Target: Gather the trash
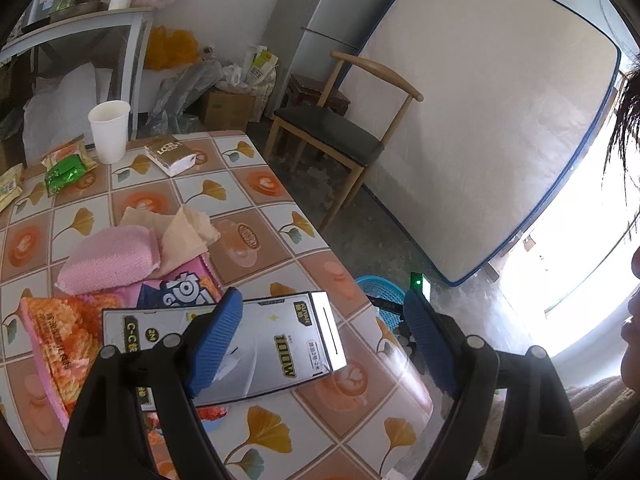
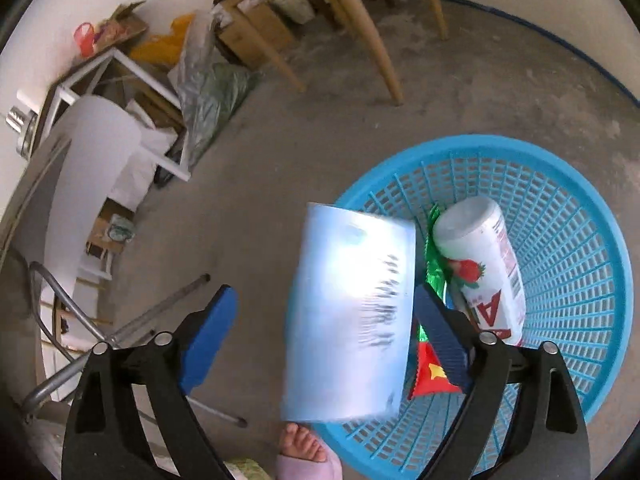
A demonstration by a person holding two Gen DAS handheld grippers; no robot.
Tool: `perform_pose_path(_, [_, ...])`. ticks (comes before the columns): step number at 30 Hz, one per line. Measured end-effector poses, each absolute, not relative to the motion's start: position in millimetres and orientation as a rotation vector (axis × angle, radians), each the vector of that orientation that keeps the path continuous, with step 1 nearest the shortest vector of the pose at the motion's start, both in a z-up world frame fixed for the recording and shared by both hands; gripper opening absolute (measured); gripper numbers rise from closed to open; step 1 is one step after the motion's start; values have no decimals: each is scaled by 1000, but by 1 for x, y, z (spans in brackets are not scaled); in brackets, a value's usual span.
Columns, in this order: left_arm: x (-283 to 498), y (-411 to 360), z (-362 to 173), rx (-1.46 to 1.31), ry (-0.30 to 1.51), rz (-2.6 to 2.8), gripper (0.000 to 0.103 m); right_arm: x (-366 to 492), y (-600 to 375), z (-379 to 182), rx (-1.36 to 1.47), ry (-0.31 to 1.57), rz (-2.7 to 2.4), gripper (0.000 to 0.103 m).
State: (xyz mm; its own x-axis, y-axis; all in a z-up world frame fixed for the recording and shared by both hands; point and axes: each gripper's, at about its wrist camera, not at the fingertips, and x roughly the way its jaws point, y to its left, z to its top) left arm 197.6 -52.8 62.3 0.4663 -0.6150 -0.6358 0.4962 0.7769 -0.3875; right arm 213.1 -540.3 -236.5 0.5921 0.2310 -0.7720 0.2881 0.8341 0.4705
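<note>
The right gripper [image 2: 322, 336] has its jaws spread wide and nothing pinched. A pale, blurry packet [image 2: 348, 316] sits between the blue pads but looks loose, closer to the right-hand pad, and it seems to be dropping. Just past it is the blue basket [image 2: 592, 240] on the floor, already holding a white strawberry-print bottle [image 2: 480, 264] plus a green and a red wrapper. The packet's top edge overlaps the basket's near rim, while its lower part hangs over bare floor just beside a person's foot [image 2: 302, 446].

So the step in hand looks like the drop itself. To do it well, the release should really happen over the middle of the basket, not over the rim, as flat light packets flutter and can slide out.

The left gripper [image 1: 322, 340] is wide apart too, holding nothing, hovering over the bench's [image 1: 256, 200] near right corner. A silver cable box [image 1: 280, 344] lies flat there, partly under the left pad, so it's probably next. A clean grab means straddling its short side. More wrappers, a pink sponge [image 1: 108, 258] and a paper cup [image 1: 109, 130] sit further back.
</note>
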Motion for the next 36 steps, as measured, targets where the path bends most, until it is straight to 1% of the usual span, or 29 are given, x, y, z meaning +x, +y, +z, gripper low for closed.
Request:
perform_pose_path(6, [188,-41,68,-173,821,-688,80,208,-546,-219,620,916,-83,87])
perform_pose_path(9, [180,-31,73,-170,797,-667,80,200,-541,-198,613,889,-81,87])
perform_pose_path(14, [162,2,74,-206,768,-595,80,163,-510,-141,543,809,-32,87])
perform_pose_path(19, [139,42,62,-217,764,-482,80,108,-464,-76,446,742,3,90])
perform_pose_path(23, [120,71,47,-238,771,-405,80,83,-425,-46,412,717,65,91])
perform_pose_path(27, [106,92,31,-253,781,-343,80,81,-381,-27,392,699,164,91])
perform_pose_path(30, [100,101,20,-252,785,-311,80,95,-336,-11,338,698,283,91])
perform_pose_path(36, [105,106,1,-310,821,-322,80,139,-229,30,-13,660,471,95])
